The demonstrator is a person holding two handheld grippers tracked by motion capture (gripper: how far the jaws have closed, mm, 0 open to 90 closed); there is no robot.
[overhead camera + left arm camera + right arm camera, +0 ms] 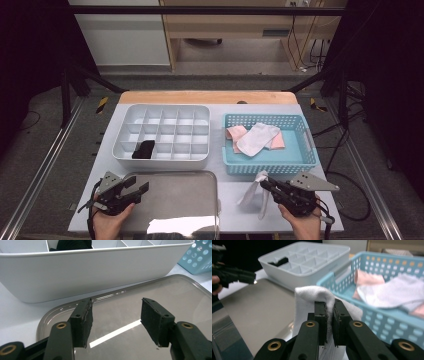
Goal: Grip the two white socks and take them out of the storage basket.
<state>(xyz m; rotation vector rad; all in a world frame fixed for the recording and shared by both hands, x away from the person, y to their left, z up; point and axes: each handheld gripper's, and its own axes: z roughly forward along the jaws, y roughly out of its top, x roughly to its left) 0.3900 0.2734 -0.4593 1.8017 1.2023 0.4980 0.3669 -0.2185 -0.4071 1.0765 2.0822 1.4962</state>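
My right gripper [264, 185] [330, 317] is shut on a white sock [251, 196] [308, 298], which hangs from the jaws just in front of the blue basket [305, 159] [384, 322]. In the basket lie another white sock [257, 137] and a pink one [235, 133]. My left gripper [140, 186] [116, 320] stands open with nothing between its jaws, low over the left part of the metal tray [180, 200] [175, 297]. A black sock [144, 149] [72, 244] sits in a front compartment of the white divided organizer [165, 159] [87, 272].
The organizer and the basket stand side by side behind the tray. A strip of bare table lies between the tray and the basket. The table's front edge is close under both hands. Metal frame rails run along both sides.
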